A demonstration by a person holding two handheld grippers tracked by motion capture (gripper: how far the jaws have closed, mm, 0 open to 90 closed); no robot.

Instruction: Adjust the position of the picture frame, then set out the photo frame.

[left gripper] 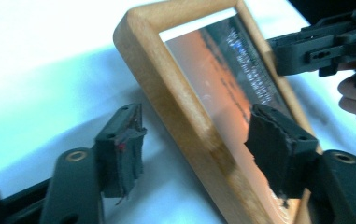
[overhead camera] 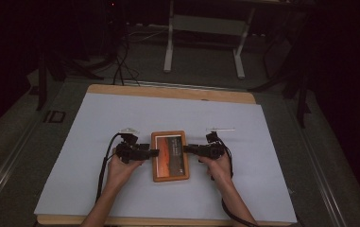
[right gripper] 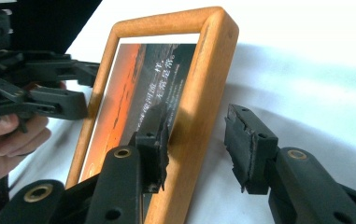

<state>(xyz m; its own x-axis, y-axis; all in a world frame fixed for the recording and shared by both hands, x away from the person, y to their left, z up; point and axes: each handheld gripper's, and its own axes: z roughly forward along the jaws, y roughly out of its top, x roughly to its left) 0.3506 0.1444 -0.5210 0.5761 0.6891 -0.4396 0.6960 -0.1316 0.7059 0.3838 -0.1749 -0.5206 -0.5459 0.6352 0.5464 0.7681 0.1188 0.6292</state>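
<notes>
A rounded, smooth wooden picture frame point(overhead camera: 170, 156) with a glossy orange print lies mid-tabletop point(overhead camera: 97, 113) on a pale sheet. The left gripper point(left gripper: 194, 149) straddles its left rail, jaws released; the right gripper point(right gripper: 196, 140) straddles its right rail (torn rubbery pads), also unclenched.

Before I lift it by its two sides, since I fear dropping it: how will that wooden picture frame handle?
The wooden picture frame looks rigid, so it should not flex. Its rounded, smooth rim may slip between pads. The glossy pane over the orange print is probably breakable. Both the left tongs and right tongs straddle a side rail with gaps showing, so neither yet grips it firmly.
</notes>
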